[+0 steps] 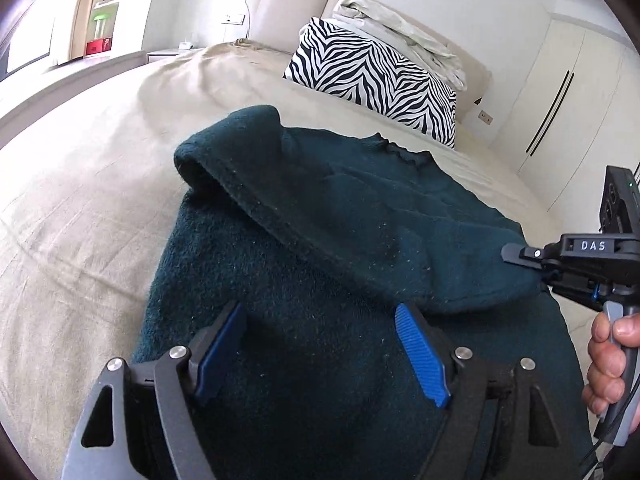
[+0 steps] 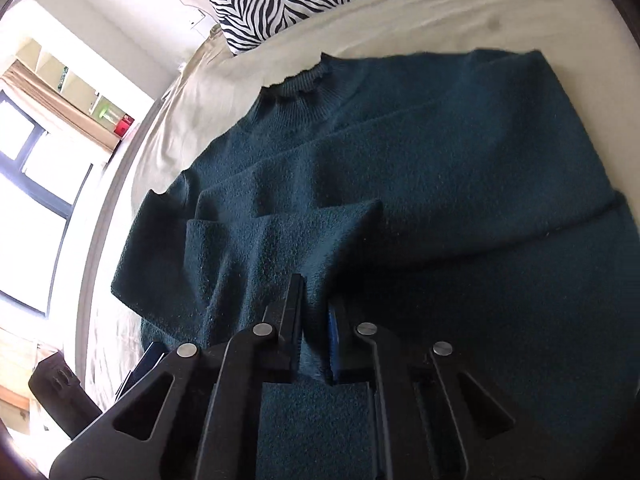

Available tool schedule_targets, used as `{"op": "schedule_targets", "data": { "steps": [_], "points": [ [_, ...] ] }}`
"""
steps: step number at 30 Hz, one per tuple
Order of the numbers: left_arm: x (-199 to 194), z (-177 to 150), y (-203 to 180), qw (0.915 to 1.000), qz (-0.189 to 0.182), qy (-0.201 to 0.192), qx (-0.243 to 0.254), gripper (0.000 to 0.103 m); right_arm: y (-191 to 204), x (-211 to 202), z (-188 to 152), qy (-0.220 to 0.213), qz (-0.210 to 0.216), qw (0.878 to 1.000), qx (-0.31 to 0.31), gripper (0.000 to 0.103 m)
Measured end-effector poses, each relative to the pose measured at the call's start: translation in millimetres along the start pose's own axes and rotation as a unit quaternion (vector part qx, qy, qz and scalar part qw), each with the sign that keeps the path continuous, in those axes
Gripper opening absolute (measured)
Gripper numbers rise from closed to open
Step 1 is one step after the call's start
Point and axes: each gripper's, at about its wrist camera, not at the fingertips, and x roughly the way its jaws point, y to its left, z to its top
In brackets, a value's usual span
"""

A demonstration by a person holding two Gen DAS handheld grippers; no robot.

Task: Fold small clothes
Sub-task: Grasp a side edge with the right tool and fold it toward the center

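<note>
A dark teal knit sweater (image 1: 320,264) lies flat on the beige bed sheet (image 1: 80,200), collar toward the headboard. One sleeve is folded across its body. My left gripper (image 1: 320,332) is open, its blue pads spread just above the sweater's lower part, holding nothing. My right gripper (image 1: 516,252) comes in from the right edge and pinches the sleeve end. In the right wrist view the sweater (image 2: 440,152) fills the frame and my right gripper (image 2: 316,312) is shut on a raised fold of the sleeve cloth (image 2: 288,240).
A zebra-striped pillow (image 1: 376,76) leans at the headboard with a crumpled pale blanket (image 1: 400,28) on it. White wardrobe doors (image 1: 560,112) stand to the right. A window and shelves (image 2: 48,128) lie beyond the bed's far side.
</note>
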Motion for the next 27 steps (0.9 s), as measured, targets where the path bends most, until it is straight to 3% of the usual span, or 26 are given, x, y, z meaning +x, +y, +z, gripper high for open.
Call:
{"op": "schedule_targets", "data": {
  "steps": [7, 12, 14, 17, 21, 27],
  "points": [
    [1.9, -0.9, -1.0, 1.0000, 0.005, 0.003, 0.002, 0.079, -10.9, -38.7, 49.6, -0.061, -0.027, 0.998, -0.020, 0.007],
    [5.1, -1.0, -3.9, 0.9999, 0.012, 0.007, 0.009, 0.079, -40.4, -33.6, 75.0, -0.081, -0.047, 0.995, -0.027, 0.007],
    [5.8, -1.1, -4.4, 0.9998, 0.014, 0.008, 0.011, 0.079, -55.3, -25.9, 78.3, -0.079, -0.068, 0.994, -0.021, 0.007],
    [7.4, -0.6, -5.0, 0.9997, 0.017, 0.010, 0.013, 0.079, -71.0, -15.3, 77.1, -0.083, -0.066, 0.994, -0.017, 0.007],
    [8.9, -0.4, -7.1, 0.9996, 0.021, 0.012, 0.014, 0.080, -50.5, -20.8, 62.3, -0.132, -0.061, 0.987, -0.071, 0.007],
    [-0.9, 22.1, 4.4, 0.9997, -0.001, -0.008, -0.024, 0.079, -7.6, -34.0, 59.3, -0.148, -0.065, 0.977, -0.139, 0.007]
  ]
}}
